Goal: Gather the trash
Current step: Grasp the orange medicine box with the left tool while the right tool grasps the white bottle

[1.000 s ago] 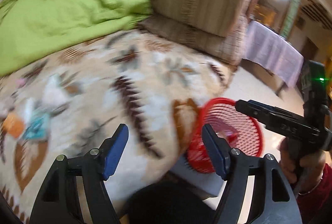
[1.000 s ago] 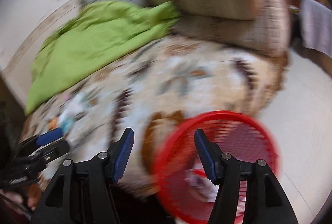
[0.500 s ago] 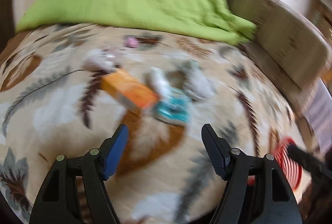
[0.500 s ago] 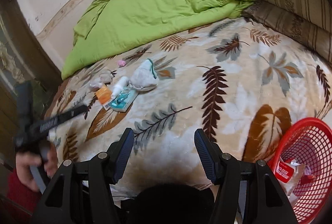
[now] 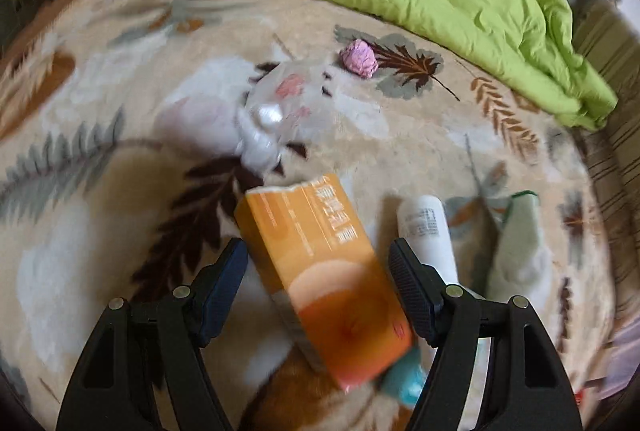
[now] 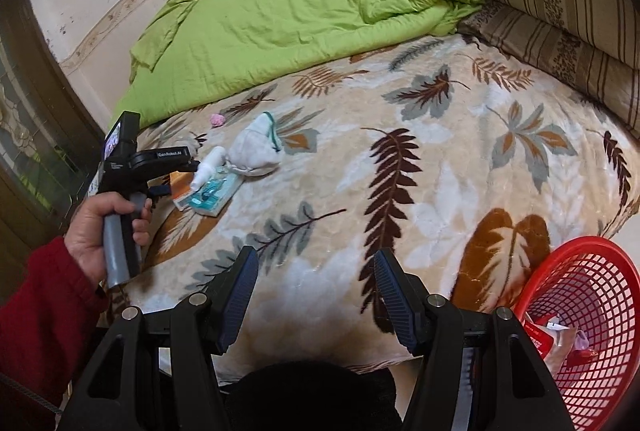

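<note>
With fingers spread, the left gripper [image 5: 316,287] straddled the orange box [image 5: 320,279] (seemingly not yet touching) near the bed's [image 6: 440,191] left edge, needing a square squeeze across its narrow sides; the right gripper [image 6: 316,291] hung open, empty.

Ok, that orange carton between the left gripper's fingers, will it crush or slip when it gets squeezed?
The orange carton has a torn-open top edge, so it is probably empty, light, and apt to dent under pressure. Its flat printed sides look smooth, so it might slide a little. The left hand-held gripper stands open around it, and the box lies askew, so it may twist as the fingers close.
</note>
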Motion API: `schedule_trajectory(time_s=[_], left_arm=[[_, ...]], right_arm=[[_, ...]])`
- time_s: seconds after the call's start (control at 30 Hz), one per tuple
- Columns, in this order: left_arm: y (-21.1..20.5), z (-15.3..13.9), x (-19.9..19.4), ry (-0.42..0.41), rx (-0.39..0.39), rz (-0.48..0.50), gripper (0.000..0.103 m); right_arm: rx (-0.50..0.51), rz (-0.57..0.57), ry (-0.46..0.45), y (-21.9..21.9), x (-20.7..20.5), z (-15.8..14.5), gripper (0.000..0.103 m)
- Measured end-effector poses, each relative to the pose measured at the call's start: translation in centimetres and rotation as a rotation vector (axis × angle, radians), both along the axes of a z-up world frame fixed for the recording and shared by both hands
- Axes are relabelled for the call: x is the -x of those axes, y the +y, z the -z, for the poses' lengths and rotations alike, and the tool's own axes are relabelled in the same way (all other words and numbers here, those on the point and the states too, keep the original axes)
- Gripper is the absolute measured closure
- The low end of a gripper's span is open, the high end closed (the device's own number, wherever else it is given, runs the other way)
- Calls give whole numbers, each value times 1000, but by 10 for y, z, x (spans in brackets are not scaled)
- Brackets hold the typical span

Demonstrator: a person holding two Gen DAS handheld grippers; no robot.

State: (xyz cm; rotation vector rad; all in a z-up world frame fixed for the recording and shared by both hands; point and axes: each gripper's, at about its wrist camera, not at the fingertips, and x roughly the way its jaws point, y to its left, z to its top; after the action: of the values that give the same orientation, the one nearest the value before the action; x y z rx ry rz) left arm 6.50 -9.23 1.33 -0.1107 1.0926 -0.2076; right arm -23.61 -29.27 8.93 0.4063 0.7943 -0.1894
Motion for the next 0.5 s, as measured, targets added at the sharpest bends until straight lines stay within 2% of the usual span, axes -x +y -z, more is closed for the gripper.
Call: schedule_trajectory(time_s=[0.03,0.2,0.37,0.5], left_arm=[[-3,0,1,-20,-29,13,36],[8,-3,22,-96,-67,86,44],[44,-11,60,-139,-111,147,45],[63,-8,75,-170,-116,149,41]], right_arm=[[-3,1,3,-2,-1,1,38],[-6,-20,3,-1,-13,-1,38],[-10,-86,-13,15,-41,-11,38],[-36,-151,-22,35,-81,-15,38]])
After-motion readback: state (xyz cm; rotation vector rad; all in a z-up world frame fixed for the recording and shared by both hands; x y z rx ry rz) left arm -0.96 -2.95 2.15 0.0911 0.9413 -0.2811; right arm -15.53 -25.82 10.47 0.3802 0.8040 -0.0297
